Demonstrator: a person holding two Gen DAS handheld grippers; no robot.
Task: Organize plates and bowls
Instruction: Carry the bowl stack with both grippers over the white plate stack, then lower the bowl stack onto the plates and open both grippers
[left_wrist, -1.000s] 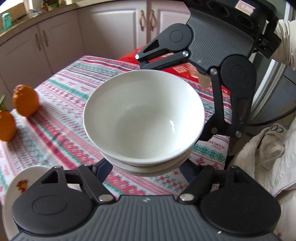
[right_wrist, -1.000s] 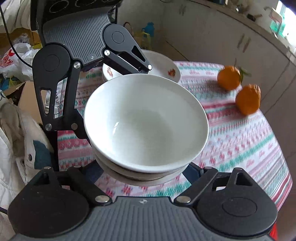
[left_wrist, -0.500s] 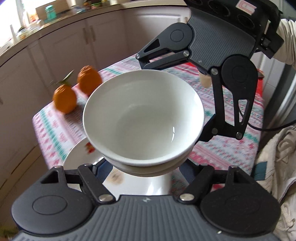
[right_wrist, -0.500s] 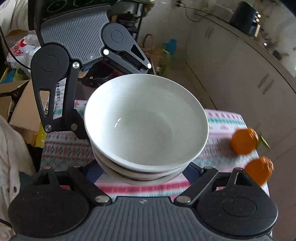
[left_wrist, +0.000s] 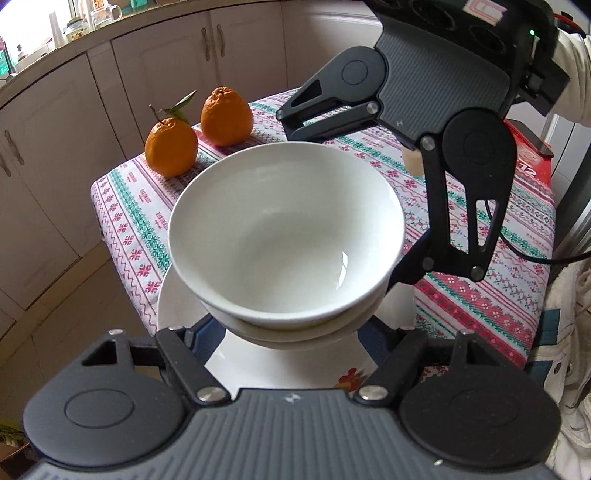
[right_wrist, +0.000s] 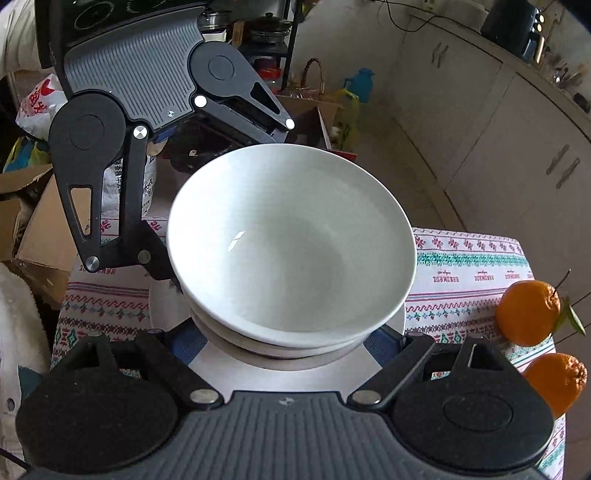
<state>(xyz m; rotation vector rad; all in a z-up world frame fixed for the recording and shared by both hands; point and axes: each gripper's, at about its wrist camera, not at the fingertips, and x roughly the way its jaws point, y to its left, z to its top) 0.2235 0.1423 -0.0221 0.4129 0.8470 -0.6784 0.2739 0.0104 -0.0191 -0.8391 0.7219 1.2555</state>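
Carried over the round plate (left_wrist: 177, 310), glossy stacked white bowls (left_wrist: 284, 236) sit clamped in both jaws.

The red box (left_wrist: 532, 162) shows the number "12"; the tablecloth (right_wrist: 461, 266) has repeated small words, not readable.

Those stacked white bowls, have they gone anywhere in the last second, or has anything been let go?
The stacked bowls, carried between the left gripper and the right gripper, have travelled across the table and now hang over the white plate by the two oranges. Nothing was released: both grips and the stack look unchanged.
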